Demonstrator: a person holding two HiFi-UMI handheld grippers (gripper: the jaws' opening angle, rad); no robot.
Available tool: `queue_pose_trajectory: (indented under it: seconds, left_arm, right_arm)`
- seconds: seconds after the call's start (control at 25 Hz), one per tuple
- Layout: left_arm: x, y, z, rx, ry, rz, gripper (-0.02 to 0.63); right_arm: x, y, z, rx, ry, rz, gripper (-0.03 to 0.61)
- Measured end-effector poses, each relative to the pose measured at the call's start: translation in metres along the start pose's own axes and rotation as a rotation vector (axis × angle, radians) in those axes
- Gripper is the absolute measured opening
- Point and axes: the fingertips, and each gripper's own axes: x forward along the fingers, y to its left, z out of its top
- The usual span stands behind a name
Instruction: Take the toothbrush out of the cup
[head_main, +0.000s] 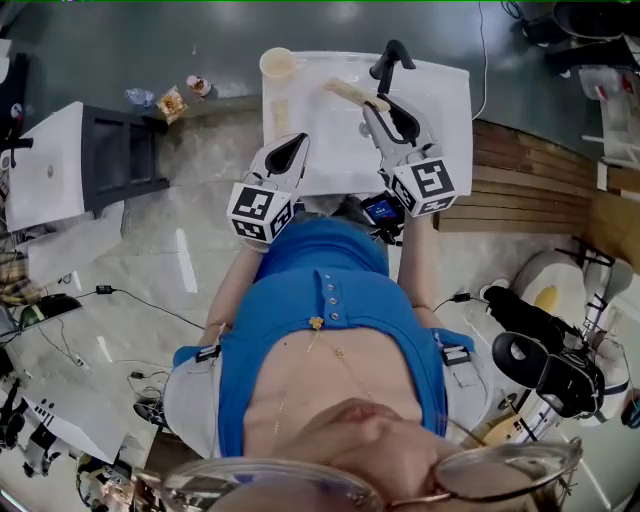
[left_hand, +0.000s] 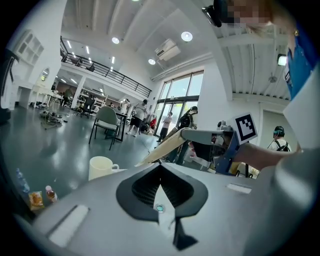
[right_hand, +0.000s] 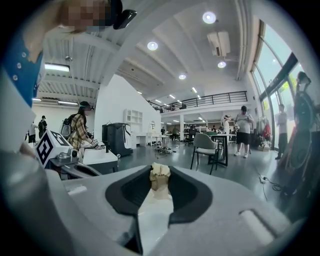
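The toothbrush (head_main: 350, 92) is already hanging clear of the cup (head_main: 277, 65), clamped in the right gripper (head_main: 383, 108), while the left gripper (head_main: 296, 145) is hovering shut and empty.

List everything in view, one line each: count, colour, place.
cup: one, cream, far left corner of the sink
toothbrush: one, cream, out of the cup, held over the sink
sink: one, white, in front of the person
tap: one, black, far edge of the sink
snack packets and bottles: a few, mixed colours, floor left of the sink
planks: several, brown, right of the sink
left gripper: grey, shut, empty
right gripper: grey, shut on the toothbrush
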Motion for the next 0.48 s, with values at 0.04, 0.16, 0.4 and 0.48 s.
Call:
queue_pose_trajectory:
  seconds: [0.04,0.16,0.4,0.48]
  left_arm:
    - [0.007,-0.008,-0.001,-0.001,0.002,-0.004,0.002]
    - [0.025,-0.029,-0.007,0.002,0.007,-0.018,0.002]
    - [0.054,-0.062,-0.014,0.015,0.017,-0.029,0.002]
    - [0.064,-0.072,-0.016,0.020,0.021,-0.031,0.002]
  right_arm:
    - [-0.006,-0.007,0.000,-0.001,-0.003,-0.002,0.101]
    - [-0.022,-0.027,-0.004,0.003,-0.016,-0.009,0.100]
    - [-0.049,-0.065,-0.015,0.020,-0.033,-0.028,0.098]
    - [-0.058,-0.078,-0.018,0.026,-0.044,-0.038,0.098]
